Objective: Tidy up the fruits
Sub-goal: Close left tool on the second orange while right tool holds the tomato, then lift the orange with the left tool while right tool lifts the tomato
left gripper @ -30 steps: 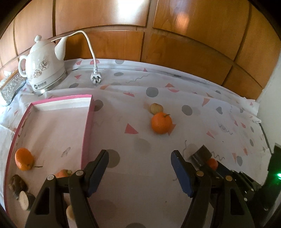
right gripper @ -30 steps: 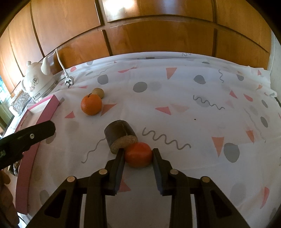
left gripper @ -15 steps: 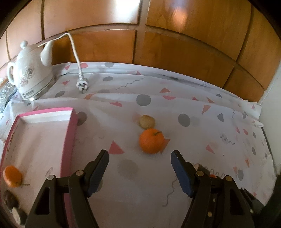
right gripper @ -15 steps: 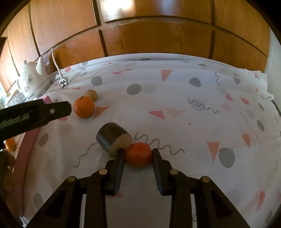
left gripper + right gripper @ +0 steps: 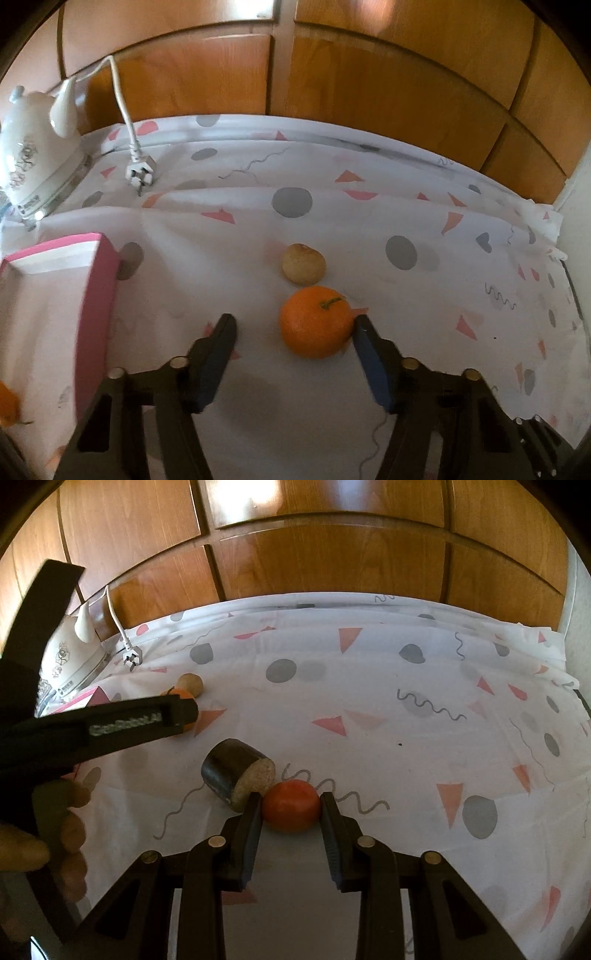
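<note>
Bench under patterned cloth (image 5: 295, 229), wood panelling (image 5: 369, 85) behind.
Left to right: white kettle (image 5: 33, 162), pink tray (image 5: 99, 295); left gripper (image 5: 293, 328) jaws closing around an orange (image 5: 316, 326), not yet pinched; right gripper (image 5: 290, 805) jaws pinching a red-orange fruit (image 5: 290, 805).

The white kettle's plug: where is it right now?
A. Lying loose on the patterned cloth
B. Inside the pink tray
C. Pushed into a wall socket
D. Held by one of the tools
A. The plug at the end of the white cord lies on the patterned cloth beside the kettle, its prongs bare, clear of the pink tray and of both tools.
</note>
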Motion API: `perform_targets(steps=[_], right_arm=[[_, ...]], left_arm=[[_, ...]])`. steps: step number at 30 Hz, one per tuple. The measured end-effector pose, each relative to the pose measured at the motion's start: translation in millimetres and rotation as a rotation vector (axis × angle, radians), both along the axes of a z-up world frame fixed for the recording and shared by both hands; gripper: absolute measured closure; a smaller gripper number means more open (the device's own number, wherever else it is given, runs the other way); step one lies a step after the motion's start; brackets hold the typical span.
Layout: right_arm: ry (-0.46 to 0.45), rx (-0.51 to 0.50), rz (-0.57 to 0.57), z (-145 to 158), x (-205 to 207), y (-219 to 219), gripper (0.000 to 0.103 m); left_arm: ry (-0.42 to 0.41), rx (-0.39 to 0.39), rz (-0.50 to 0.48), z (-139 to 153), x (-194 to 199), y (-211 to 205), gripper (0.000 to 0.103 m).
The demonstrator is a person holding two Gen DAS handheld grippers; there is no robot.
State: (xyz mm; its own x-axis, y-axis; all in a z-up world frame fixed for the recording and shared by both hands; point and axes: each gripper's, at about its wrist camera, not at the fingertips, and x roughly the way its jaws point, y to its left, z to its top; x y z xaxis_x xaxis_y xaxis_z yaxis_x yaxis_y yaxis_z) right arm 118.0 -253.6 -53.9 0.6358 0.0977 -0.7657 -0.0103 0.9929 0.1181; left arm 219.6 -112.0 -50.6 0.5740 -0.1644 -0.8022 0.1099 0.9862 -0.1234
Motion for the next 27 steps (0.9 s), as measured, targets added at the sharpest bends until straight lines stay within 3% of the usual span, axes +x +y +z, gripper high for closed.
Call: perform_targets(steps=[3, 21, 27], right_arm=[[-0.001, 0.001, 0.0, 0, 0, 0, 0.072], [-0.01, 0.02, 0.0, -2, -2, -2, 0.071], [-0.011, 0.01, -0.001, -2, -2, 0, 0.071]], left_arm=[[-0.019, 0.0, -0.017, 0, -2, -5, 0.063], [-0.036, 0.018, -0.011, 3, -69, 15, 0.064], [-0.075, 0.037, -0.022, 1, -94, 18, 0.064]])
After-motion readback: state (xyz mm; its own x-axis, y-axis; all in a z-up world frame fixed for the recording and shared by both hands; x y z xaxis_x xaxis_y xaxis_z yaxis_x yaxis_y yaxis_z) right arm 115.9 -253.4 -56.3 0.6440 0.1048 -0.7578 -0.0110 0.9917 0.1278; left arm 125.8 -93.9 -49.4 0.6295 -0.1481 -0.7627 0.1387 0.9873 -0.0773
